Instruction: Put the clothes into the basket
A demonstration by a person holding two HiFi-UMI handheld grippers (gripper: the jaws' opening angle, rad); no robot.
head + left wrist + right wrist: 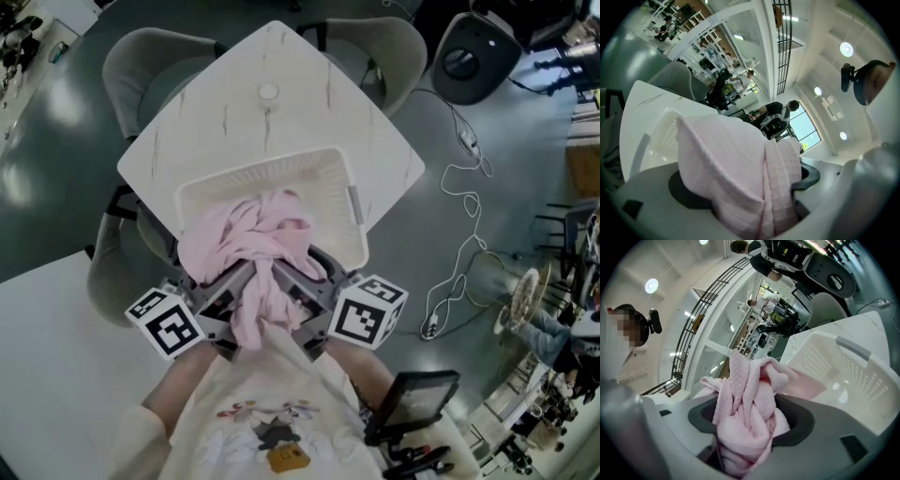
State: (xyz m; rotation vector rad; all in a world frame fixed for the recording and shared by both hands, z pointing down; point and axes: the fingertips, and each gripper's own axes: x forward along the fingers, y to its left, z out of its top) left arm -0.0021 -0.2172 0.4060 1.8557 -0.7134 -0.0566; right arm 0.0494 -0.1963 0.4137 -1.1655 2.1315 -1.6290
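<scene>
Pink waffle-weave cloth (pixel 258 239) hung bunched over the near rim of the white perforated plastic basket (pixel 281 173) on the white marbled tabletop (pixel 225 94). Left gripper (pixel 232 286) and right gripper (pixel 302 281) fingers each pinched its folds, side by side.

A white, marble-veined square table (pixel 211 131) stood cornerwise on a grey floor (pixel 56 159). A small round disc (pixel 268 91) lay on the table near its far corner. One grey chair (pixel 150 56) was tucked at its far left edge and a second grey chair (pixel 380 42) at its far right edge. Beyond the table's right corner sat a round black device (pixel 476 54), and a white cable (pixel 466 202) snaked over the floor to the table's right.
</scene>
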